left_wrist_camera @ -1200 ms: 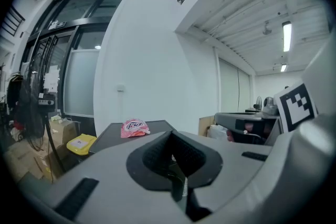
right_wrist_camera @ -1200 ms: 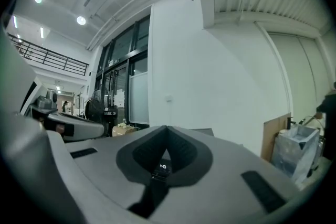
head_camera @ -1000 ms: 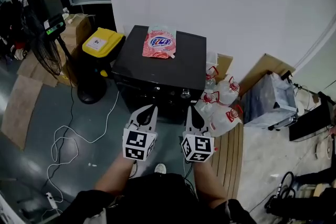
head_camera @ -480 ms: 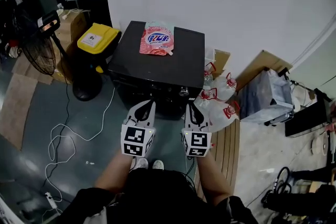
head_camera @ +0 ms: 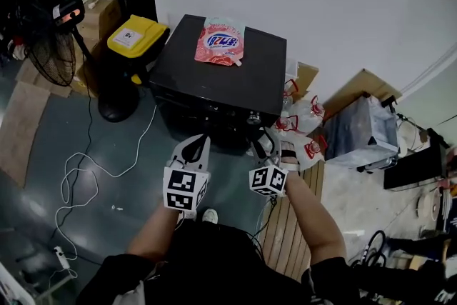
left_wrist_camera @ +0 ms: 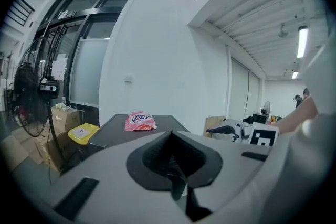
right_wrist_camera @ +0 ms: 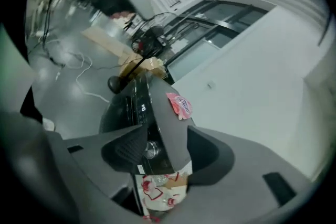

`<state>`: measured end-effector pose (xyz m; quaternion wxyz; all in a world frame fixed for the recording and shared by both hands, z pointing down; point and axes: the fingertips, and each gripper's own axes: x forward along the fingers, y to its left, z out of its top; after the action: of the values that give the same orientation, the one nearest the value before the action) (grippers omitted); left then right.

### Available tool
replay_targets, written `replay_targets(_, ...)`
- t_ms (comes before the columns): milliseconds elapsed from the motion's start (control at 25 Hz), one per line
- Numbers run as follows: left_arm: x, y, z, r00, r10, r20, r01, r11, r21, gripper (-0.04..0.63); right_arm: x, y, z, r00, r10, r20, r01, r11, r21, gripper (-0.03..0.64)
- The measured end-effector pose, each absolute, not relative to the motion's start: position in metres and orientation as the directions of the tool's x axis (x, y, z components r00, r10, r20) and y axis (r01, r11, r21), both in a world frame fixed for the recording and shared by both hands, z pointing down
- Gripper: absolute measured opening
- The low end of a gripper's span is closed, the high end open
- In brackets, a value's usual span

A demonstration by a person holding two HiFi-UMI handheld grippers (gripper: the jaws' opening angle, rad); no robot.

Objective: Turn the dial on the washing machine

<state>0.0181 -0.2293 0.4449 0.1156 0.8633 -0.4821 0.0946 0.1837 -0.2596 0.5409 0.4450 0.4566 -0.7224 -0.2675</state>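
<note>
**Grey floor, black machine: right jaws spread short of the dial**

Grey floor with loose cables [head_camera: 78, 175] surrounds the black washing machine [head_camera: 221, 75], which stands against a white wall with a pink detergent pouch [head_camera: 220, 41] on its lid. The dial [head_camera: 253, 118] is a small shiny knob at the right end of the machine's front panel.

The right gripper [head_camera: 263, 146] hangs just in front of the dial with its jaws spread. Its own view frames the dial [right_wrist_camera: 150, 149] in the gap, and as far as that warped view shows, neither pad touches it. The left gripper [head_camera: 203, 141] waits in front of the machine's door, jaws pressed together on nothing.

The main risk is an off-centre closure. The knob is small and smooth, so pads that close on its edge would likely slide off or turn without moving it. A jaw that drifts along the panel toward the display could press a button instead. Red-tied plastic bags [head_camera: 303, 143] crowd the machine's right front corner, just beside the dial, and could catch the outer jaw during a twist.

Compared with a second ago, the right gripper's marker cube is tilted over rather than square, it sits lower and nearer the dial, and its jaws, clenched then, have just been opening. The left gripper has barely shifted.
</note>
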Motion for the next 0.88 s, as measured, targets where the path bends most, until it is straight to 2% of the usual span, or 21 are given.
replay_targets(280,0.003,-0.226,0.466,0.458,-0.826,0.330,-0.888,-0.446,0.115,0.008,0.187,-0.293,0.618,-0.156,-0.847,0.508,-0.056,0.521,0.852,0.260)
replay_targets(520,-0.022,-0.222,0.488,0.381,-0.840,0.385,-0.923,-0.367,0.114,0.008,0.203,-0.324,0.674,-0.065,-0.853,0.518,0.238,0.491,0.838,0.278)
replay_targets(640,-0.035,-0.221,0.500,0.345,-0.844,0.410,-0.938,-0.328,0.113,0.008,0.204,-0.332,0.694,-0.069,-0.823,0.564,0.259,0.531,0.807,0.293)
replay_targets(880,-0.058,-0.219,0.518,0.278,-0.850,0.447,-0.961,-0.255,0.111,0.008,0.204,-0.352,0.728,-0.096,-0.819,0.566,0.294,0.520,0.802,0.318)
